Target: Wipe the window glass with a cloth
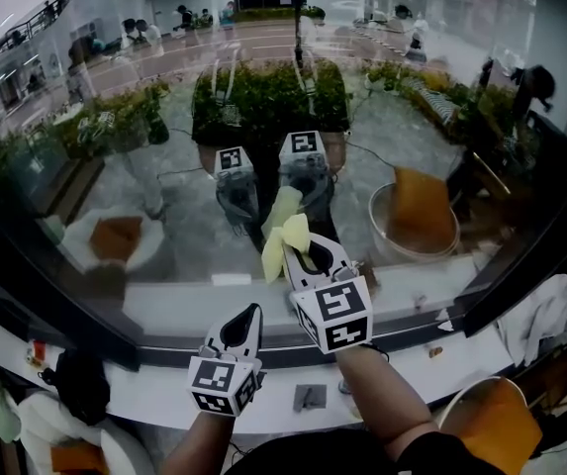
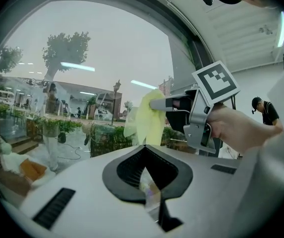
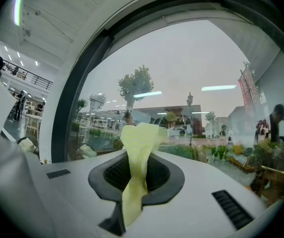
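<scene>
Pinching the yellow cloth [image 1: 275, 250] near the window glass [image 1: 164, 216], right tool [image 1: 299, 253] hides its tail — left tool [image 1: 252, 312] closed, empty.

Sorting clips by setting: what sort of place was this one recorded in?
Probably inside a large public or office building, at a big window. Outside are planters of shrubs and paving; inside, a white sill and an upper-floor railing.

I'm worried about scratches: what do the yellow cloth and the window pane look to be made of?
Yellow cloth: soft fabric, possibly microfibre; matte, it bunches and folds limply where the right gripper pinches it.
Window pane: clear, glossy glass; plants outside show through and indoor lights reflect in it.
</scene>
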Tool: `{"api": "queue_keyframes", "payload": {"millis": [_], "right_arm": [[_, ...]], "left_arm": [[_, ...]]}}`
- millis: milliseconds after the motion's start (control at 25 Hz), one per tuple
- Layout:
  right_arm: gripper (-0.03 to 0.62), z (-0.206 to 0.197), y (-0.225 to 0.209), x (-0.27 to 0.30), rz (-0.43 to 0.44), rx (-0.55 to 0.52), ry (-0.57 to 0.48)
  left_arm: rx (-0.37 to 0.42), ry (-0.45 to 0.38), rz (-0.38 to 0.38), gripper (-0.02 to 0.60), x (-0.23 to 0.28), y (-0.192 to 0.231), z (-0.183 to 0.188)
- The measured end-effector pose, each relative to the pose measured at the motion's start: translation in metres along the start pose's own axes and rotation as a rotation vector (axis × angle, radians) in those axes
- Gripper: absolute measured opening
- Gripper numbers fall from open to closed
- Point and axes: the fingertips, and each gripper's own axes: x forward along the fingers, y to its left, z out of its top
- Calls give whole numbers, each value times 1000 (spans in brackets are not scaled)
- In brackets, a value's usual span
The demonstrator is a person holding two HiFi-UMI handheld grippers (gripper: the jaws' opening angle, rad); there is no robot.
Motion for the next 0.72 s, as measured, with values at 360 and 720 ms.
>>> {"api": "queue_keyframes", "payload": {"millis": [360,720], "right_arm": [[55,-9,-50,-33,-9,1,-3],[55,-13,-87,-56,-9,-11,-5]], "left_arm": [[-17,4,-27,8,36,-47,0],[3,11,-68,8,69,-87,2]]}}
